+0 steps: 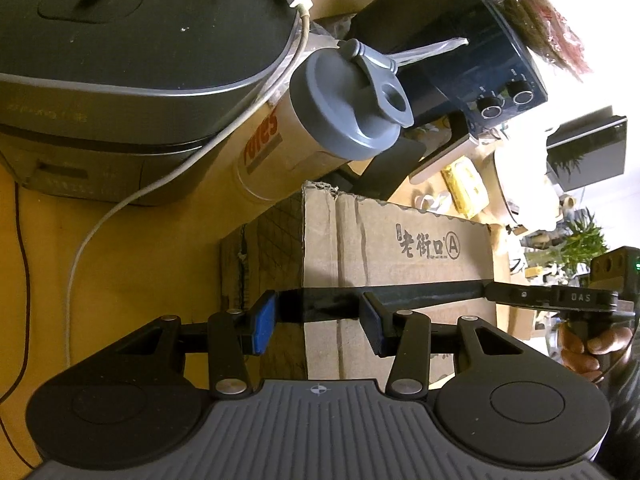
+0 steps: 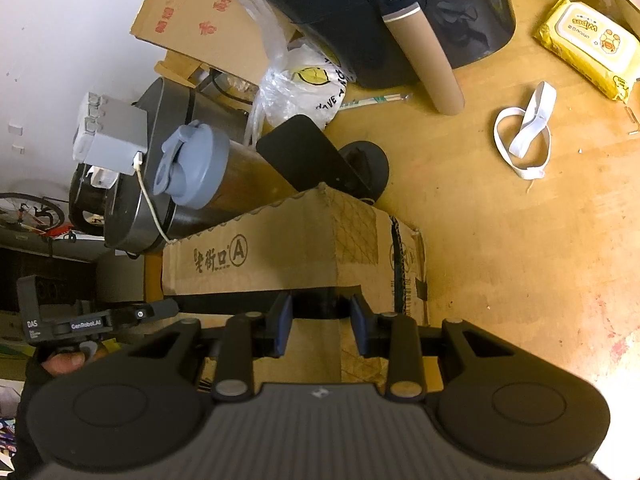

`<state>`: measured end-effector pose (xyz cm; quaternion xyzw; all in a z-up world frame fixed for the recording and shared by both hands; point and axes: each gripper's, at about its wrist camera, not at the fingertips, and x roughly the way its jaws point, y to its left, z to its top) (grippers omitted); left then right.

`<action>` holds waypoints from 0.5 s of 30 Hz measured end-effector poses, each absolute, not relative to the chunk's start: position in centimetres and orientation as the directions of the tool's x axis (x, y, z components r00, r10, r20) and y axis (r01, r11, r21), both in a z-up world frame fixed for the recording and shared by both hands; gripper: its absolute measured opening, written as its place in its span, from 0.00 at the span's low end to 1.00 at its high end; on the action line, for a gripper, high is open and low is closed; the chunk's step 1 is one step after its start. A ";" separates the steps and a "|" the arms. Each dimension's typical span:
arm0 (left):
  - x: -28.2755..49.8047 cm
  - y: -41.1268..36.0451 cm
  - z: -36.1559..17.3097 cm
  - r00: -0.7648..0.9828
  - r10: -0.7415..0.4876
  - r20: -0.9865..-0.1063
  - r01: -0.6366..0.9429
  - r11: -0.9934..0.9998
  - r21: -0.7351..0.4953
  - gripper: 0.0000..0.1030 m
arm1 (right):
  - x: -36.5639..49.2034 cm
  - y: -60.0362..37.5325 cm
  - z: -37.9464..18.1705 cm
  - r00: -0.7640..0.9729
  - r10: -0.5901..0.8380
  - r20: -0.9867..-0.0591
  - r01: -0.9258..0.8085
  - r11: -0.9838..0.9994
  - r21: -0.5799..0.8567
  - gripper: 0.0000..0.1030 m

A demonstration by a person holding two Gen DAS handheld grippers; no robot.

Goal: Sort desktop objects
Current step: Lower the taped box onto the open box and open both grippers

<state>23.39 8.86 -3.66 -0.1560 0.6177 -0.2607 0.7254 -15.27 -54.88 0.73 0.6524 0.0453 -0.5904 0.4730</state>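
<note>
A cardboard box (image 1: 396, 252) with printed characters sits on the wooden table, also in the right wrist view (image 2: 280, 256). My left gripper (image 1: 320, 320) is open, its blue pads either side of the box's near side; a dark band crosses between them. My right gripper (image 2: 322, 322) is open and empty over the box from the opposite side. Each gripper shows in the other's view: the right one (image 1: 580, 300), the left one (image 2: 92, 322). A bottle with a grey flip lid (image 1: 344, 108) lies behind the box, also in the right wrist view (image 2: 192, 168).
A dark rice cooker (image 1: 120, 80) with a white cable (image 1: 120, 208) stands left. A dark blue air fryer (image 2: 400, 12), a plastic bag (image 2: 304, 80), a yellow wipes pack (image 2: 588, 48), a white strap (image 2: 524, 136) and a black stand (image 2: 320, 156) lie around.
</note>
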 end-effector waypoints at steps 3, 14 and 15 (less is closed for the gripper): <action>23.5 8.8 -3.9 0.098 -0.568 -0.817 0.188 0.817 -0.545 0.42 | -15.3 -55.0 0.6 0.299 -0.496 -0.815 0.618 -0.550 0.561 0.25; 23.8 8.4 -4.3 0.092 -0.571 -0.816 0.187 0.815 -0.549 0.42 | -15.4 -55.1 0.0 0.305 -0.483 -0.821 0.620 -0.554 0.556 0.25; 23.8 8.3 -4.2 0.092 -0.570 -0.816 0.186 0.815 -0.549 0.42 | -15.4 -55.1 0.0 0.306 -0.482 -0.821 0.621 -0.553 0.556 0.25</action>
